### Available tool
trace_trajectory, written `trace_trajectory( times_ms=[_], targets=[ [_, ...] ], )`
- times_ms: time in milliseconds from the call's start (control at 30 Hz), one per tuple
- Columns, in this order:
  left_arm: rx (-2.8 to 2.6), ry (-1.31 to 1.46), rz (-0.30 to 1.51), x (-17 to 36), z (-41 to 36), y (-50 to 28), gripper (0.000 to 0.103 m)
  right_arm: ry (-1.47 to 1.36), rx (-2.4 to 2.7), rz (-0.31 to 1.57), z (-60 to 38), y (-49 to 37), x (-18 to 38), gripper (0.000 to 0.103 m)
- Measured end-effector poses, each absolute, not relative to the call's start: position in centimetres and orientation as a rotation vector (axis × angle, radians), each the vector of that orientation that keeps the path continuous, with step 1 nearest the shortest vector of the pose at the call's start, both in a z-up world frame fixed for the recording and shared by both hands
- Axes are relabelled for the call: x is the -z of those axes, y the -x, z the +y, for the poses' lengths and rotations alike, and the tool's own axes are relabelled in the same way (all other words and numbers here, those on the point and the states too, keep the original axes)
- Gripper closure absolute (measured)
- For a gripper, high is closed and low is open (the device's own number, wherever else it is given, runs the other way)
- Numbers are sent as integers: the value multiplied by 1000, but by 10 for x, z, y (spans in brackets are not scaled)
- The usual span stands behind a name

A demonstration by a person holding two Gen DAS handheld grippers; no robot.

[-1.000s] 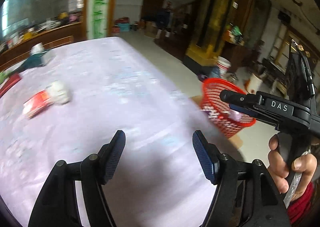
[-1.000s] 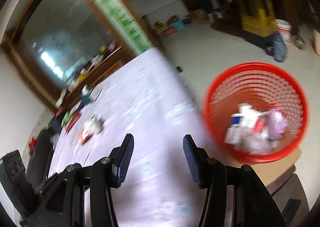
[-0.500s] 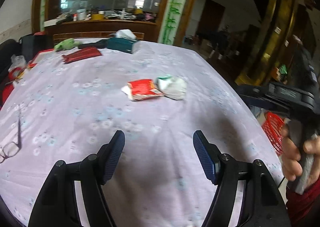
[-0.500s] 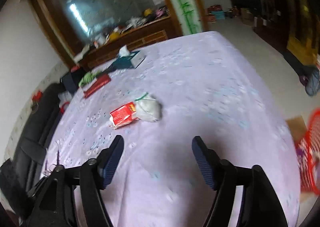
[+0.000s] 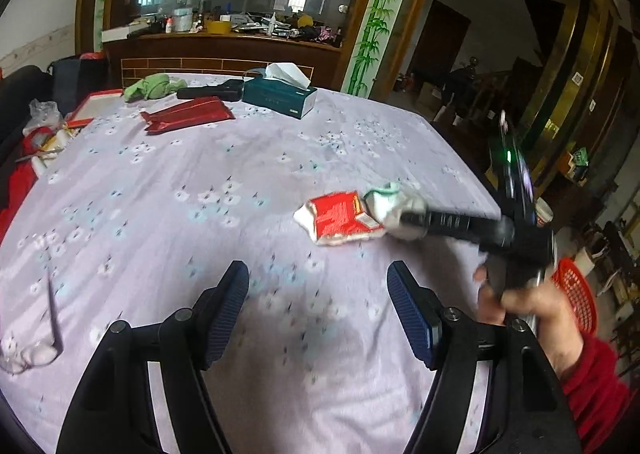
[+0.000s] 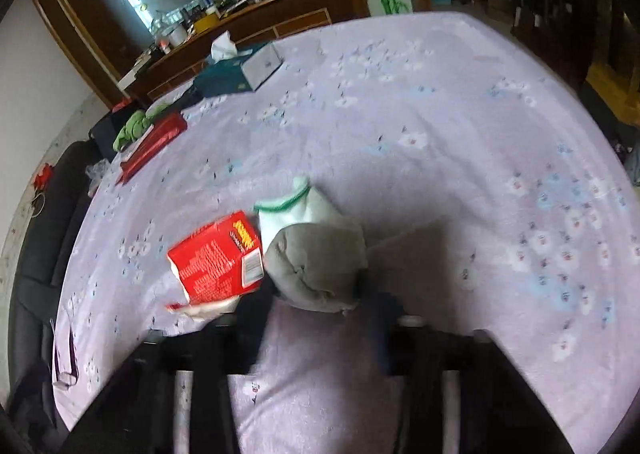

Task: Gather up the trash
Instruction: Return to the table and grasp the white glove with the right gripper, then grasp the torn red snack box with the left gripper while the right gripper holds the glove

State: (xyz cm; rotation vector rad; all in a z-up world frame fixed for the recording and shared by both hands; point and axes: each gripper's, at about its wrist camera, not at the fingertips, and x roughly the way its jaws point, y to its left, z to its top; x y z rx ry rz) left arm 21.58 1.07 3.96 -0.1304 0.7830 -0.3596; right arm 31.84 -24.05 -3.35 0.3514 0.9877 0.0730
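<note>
crumpled sock (image 6: 316,262) between right gripper (image 6: 316,318) fingers, beside red carton (image 6: 218,258).

Wooden sideboard (image 5: 224,50), bamboo-painted pillar (image 5: 372,14)

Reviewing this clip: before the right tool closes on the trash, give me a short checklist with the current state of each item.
1. Right tool at the white wad: ok, the wad sits between its blurred fingers.
2. Right tool open: cannot tell, motion blur hides the finger gap.
3. Red packet kept out of the grasp: not ok, it touches the wad's left side.
4. Left tool out of the way: ok, open, empty, nearer the camera than the trash.
5. Red basket ready: ok, visible beyond the table edge on the right.
6. Tissue box clear of the work: ok, far across the table.
</note>
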Motion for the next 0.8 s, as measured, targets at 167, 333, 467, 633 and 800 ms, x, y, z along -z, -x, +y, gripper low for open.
trace_trajectory(
  times_ms=[167,333,467,633,800],
  targets=[
    [365,144,819,-35,-9,-256,32,-402,-105,903,-255,-296,28,81],
    [329,141,854,-20,-33,-299,32,-459,-92,816,-285,-287,21,81],
    [328,165,894,-3,-48,-335,32,-507,-66,777,-304,-282,15,81],
    [323,190,955,23,-52,-380,32,-536,-74,784,-306,-281,14,81],
    [447,270,1061,46,-51,-391,32,-574,-73,777,-315,-281,13,81]
  ],
)
